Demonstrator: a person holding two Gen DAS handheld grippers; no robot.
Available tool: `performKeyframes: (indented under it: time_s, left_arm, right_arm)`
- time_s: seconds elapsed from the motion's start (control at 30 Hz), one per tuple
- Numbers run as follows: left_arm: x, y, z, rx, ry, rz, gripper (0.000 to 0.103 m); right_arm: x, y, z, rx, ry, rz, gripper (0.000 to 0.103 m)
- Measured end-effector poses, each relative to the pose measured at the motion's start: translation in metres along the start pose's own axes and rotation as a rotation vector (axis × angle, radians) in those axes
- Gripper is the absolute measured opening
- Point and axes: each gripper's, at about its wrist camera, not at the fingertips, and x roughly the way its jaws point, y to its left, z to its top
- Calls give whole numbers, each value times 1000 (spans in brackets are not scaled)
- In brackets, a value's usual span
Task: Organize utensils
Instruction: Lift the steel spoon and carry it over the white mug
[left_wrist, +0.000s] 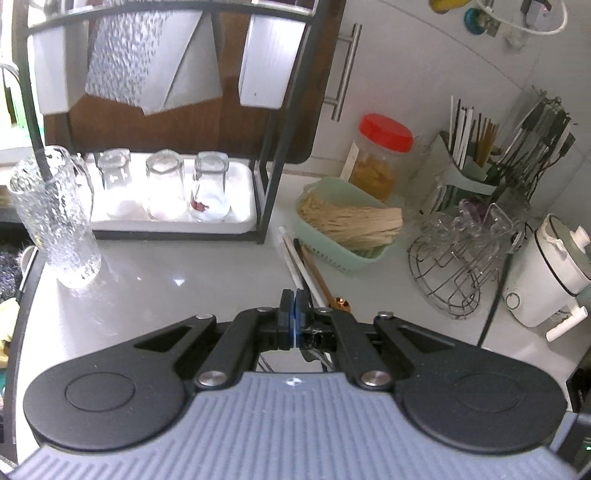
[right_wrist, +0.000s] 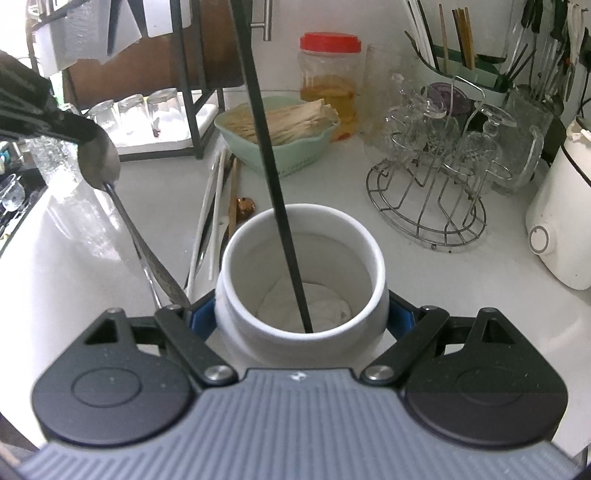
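On the pale glossy worktop (right_wrist: 424, 280), close to the right gripper (right_wrist: 301, 317): a white pot (right_wrist: 301, 236), wedged between the fingers (right_wrist: 202, 319), one on each side, clenched on its wall. Inside, a black chopstick (right_wrist: 273, 177) leaning up out of the mouth, tip on something white crumpled at the bottom.

To the left, above the surface: the left gripper (right_wrist: 79, 129), fingers pressed together on the bowl of a metal spoon (right_wrist: 110, 173), handle hanging down toward the pot's left side. In the left wrist view, only the clamped fingers (left_wrist: 285, 314) showing, the spoon itself hidden.

Beyond the pot, lying loose and side by side: white chopsticks (right_wrist: 214, 206), a brown stick (right_wrist: 233, 199) and a small copper spoon (right_wrist: 245, 205). Just behind them a green basket (right_wrist: 295, 155) of pale straw-like sticks, then a red-lidded jar (right_wrist: 328, 81).

At the back left, a black frame rack (left_wrist: 275, 147) over a white tray (left_wrist: 243, 225) with upturned glasses (left_wrist: 166, 188); in front of it, a tall textured glass (left_wrist: 55, 218). To the right, a wire stand (right_wrist: 432, 192) loaded with glassware, a holder (left_wrist: 476, 173) crowded with chopsticks and cutlery, and a white appliance (right_wrist: 557, 218). Behind everything, a white tiled wall and a metal bar handle (left_wrist: 345, 70).
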Motion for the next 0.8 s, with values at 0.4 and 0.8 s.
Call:
performKeyframes:
  time_s: [0.4, 0.8]
  left_arm:
    - [-66, -38, 11, 28, -119, 40, 1]
    - [-114, -84, 16, 20, -193, 79, 1]
  right_arm:
    - [-1, -2, -4, -52, -30, 49, 91]
    - [1, -2, -3, -105, -42, 110, 91]
